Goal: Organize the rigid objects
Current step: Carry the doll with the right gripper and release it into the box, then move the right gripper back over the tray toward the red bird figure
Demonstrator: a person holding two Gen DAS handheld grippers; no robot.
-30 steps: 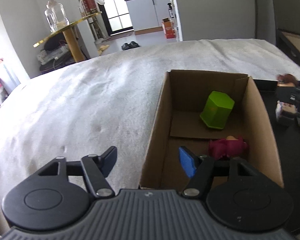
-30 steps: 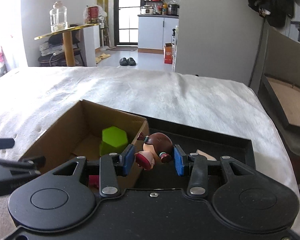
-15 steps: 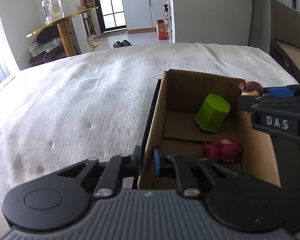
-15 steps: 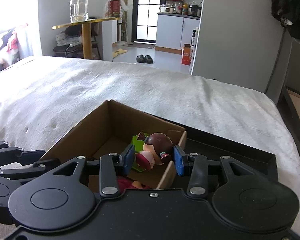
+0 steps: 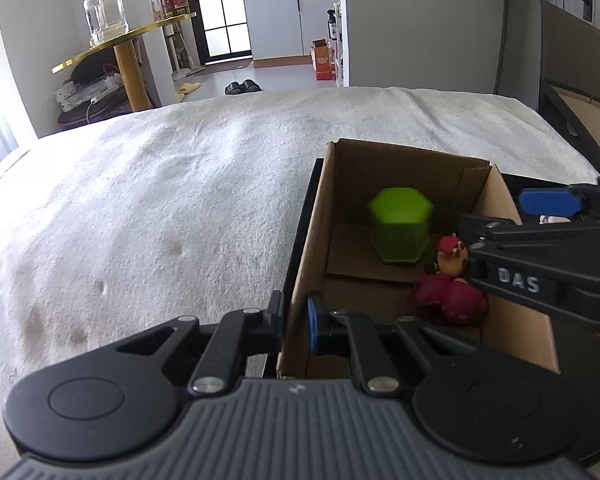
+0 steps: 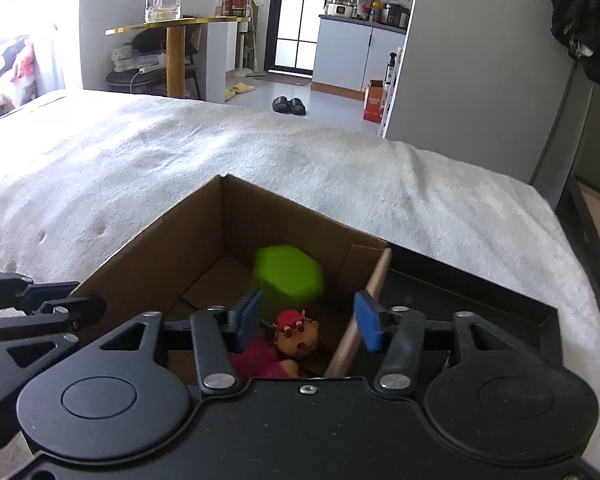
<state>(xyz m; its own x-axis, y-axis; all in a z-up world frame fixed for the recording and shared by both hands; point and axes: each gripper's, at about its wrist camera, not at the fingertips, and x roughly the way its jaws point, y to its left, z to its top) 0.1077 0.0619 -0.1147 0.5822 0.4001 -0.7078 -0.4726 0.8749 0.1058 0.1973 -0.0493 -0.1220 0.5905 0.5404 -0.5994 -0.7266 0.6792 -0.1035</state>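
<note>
A brown cardboard box (image 5: 404,168) sits on a white blanket. My left gripper (image 5: 295,322) is shut on its near left wall, one pad on each side. Inside the box are a green hexagonal cup (image 5: 400,232), which looks blurred, and a magenta toy (image 5: 448,300). A small doll figure (image 6: 298,334) with an orange face lies against the magenta toy (image 6: 256,360). My right gripper (image 6: 306,318) hovers over the box's right side. Its jaws are opening and the pads (image 6: 248,316) touch nothing; the doll is below them, free of the pads.
A black tray (image 6: 480,292) lies beside the box on the right. The white blanket (image 5: 160,200) spreads wide to the left and beyond. A gold side table (image 6: 172,24) with a glass jar stands past the bed, and a dark flat case (image 5: 580,100) at the far right.
My left gripper closed on the box's wall. The right gripper carried the doll over the box and opened, and the doll dropped inside. The green cup shifted.
</note>
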